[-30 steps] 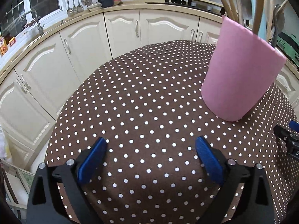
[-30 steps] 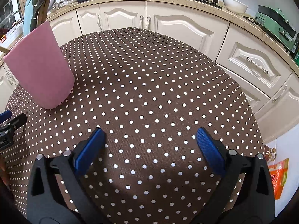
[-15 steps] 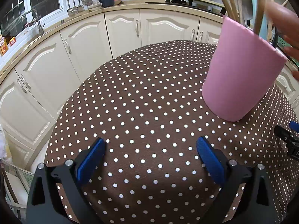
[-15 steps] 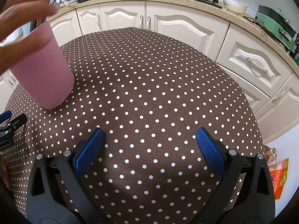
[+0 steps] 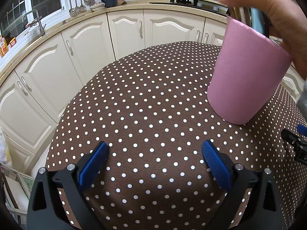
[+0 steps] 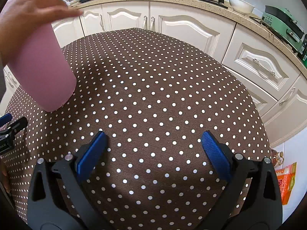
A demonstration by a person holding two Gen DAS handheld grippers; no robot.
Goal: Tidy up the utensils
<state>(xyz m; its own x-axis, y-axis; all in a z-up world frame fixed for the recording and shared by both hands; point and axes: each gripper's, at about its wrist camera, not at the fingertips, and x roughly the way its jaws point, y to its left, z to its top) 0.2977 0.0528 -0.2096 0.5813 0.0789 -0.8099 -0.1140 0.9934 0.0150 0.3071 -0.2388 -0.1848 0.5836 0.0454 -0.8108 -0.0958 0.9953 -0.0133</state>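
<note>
On the dotted tablecloth, pink holder, bare hand over utensils.

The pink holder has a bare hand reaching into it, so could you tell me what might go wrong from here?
1. The hand grips the utensils above the pink holder; pulling several together could tip it onto the tablecloth.
2. Both grippers, left and right, sit open and empty nearby; moving in now may hit the hand.
</note>
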